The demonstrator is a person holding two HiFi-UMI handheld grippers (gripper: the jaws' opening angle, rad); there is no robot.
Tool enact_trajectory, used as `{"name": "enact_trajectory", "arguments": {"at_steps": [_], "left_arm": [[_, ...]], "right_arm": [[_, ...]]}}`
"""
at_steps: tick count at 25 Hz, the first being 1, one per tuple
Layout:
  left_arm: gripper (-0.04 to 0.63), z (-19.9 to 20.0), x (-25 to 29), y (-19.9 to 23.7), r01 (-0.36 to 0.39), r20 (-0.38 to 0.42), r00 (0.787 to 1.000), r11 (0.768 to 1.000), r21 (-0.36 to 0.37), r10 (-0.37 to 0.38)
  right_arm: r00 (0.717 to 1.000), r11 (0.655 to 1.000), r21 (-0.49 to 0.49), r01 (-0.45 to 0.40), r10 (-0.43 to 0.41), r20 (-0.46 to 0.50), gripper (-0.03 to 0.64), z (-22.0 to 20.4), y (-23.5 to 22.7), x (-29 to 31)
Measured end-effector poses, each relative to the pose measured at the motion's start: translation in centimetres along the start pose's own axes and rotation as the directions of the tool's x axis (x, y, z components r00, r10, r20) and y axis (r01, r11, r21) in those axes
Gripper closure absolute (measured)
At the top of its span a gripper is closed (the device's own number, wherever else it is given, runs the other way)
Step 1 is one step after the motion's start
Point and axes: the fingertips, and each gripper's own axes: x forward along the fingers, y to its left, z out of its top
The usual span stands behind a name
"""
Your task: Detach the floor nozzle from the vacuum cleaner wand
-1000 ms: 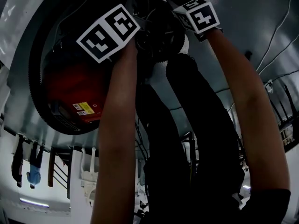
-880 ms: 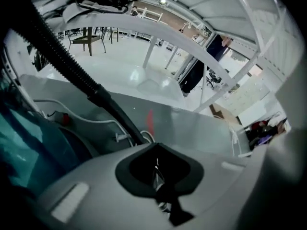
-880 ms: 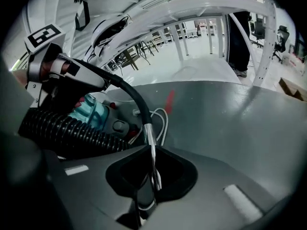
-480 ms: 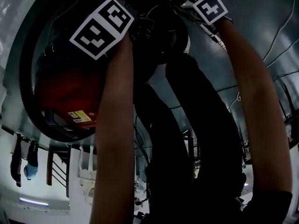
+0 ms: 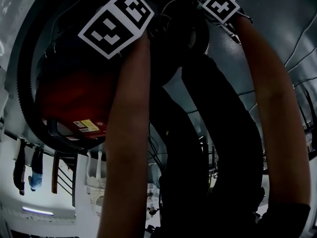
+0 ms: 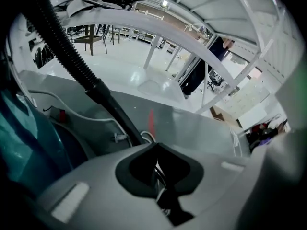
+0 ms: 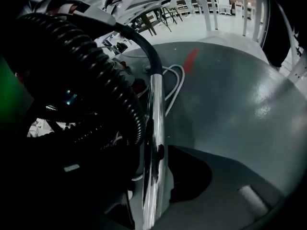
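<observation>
Looking for the floor nozzle first, I cannot pick it out in any view. What I do have is the chrome wand [image 7: 154,128], running up the middle of the right gripper view from the bottom edge, with the black ribbed hose [image 7: 91,75] curling just beside it on the left. My right tongs [image 7: 156,190] stand around that wand, their jaws wide and just now opening. The pads are not pressing on it, so nothing is held there. My left tongs [image 6: 160,176] are closed tight, pad against pad, gripping nothing I can make out. To do this step well, I judge I should set the open jaws squarely across the wand before closing and keep the hose out of the bite. I should then pull along the tube's line rather than sideways, since polished metal will likely slip in a skewed grip. Only the right gripper view shows the wand between jaws. The left gripper view adds the grey floor [image 6: 192,123] and the hose climbing to the upper left. The dark head view gives just the marker cubes [image 5: 116,21] at the top, my forearms [image 5: 126,133], and the red vacuum body [image 5: 69,100] at left.
</observation>
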Motion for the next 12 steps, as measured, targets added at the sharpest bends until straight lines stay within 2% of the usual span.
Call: {"name": "enact_trajectory", "arguments": {"at_steps": [6, 12], "left_arm": [[0.588, -0.1, 0.0, -0.5, 0.01, -0.006, 1.0, 1.0, 0.008, -0.01], [0.588, -0.8, 1.0, -1.3, 0.058, -0.031, 0.998, 0.998, 0.004, -0.058]], "right_arm": [[0.992, 0.995, -0.056, -0.088, 0.082, -0.101, 0.428, -0.8, 0.7, 0.8], [0.994, 0.997, -0.057, -0.049, 0.042, -0.103, 0.412, -1.4, -0.3, 0.0]]}}
